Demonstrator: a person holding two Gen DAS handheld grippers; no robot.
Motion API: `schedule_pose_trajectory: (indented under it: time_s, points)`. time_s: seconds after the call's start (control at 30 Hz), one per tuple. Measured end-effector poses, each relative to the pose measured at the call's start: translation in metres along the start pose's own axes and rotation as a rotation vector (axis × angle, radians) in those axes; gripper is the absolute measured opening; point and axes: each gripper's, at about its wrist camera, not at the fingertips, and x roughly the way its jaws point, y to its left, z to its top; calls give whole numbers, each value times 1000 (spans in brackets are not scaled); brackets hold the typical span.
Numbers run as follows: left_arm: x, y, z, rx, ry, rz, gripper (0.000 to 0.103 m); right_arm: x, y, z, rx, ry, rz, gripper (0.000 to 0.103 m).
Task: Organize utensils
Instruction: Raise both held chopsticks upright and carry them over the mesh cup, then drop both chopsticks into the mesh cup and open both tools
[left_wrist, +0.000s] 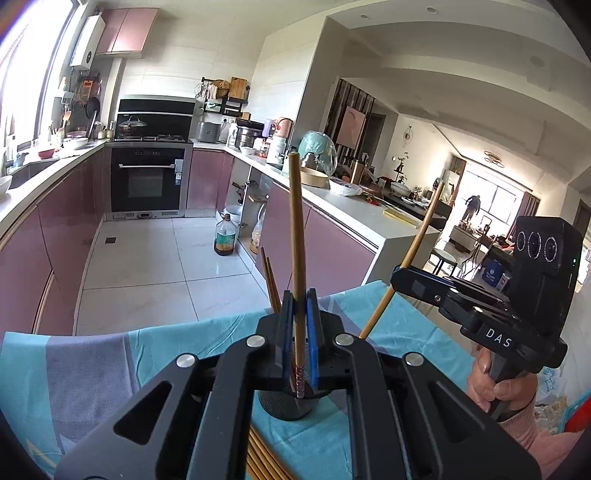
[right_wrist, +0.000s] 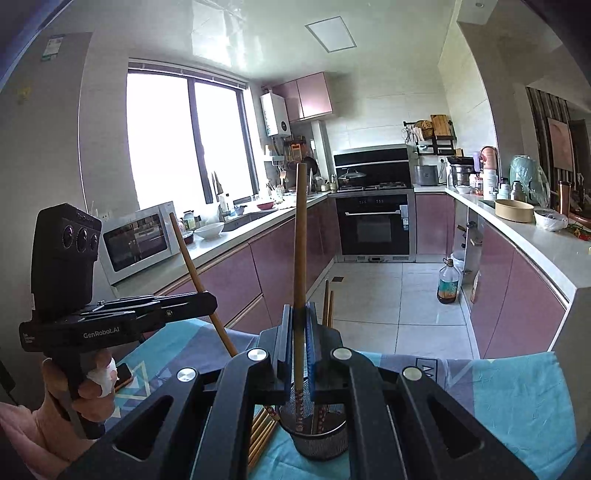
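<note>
both grippers pinch chopsticks above cup.

So the bench has a teal and grey patterned cloth over it. Sitting on that is a black mesh holder with chopsticks standing in it, plus a loose bunch of wooden chopsticks lying right beside it.
</note>
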Motion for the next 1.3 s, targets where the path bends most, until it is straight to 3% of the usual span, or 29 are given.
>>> schedule_pose_trajectory:
  time_s: [0.23, 0.73, 1.03, 1.3]
  points:
    - [19, 0, 7, 12, 39, 24, 8, 19, -9, -1, -3, 40, -23, 5]
    - [77, 13, -34, 14, 269, -9, 8, 73, -13, -45, 15, 293, -30, 5]
    - [102, 16, -31, 23, 294, 15, 8, 91, -20, -41, 39, 317, -55, 6]
    - [107, 20, -35, 2, 294, 50, 9, 85, -18, -42, 73, 278, -49, 9]
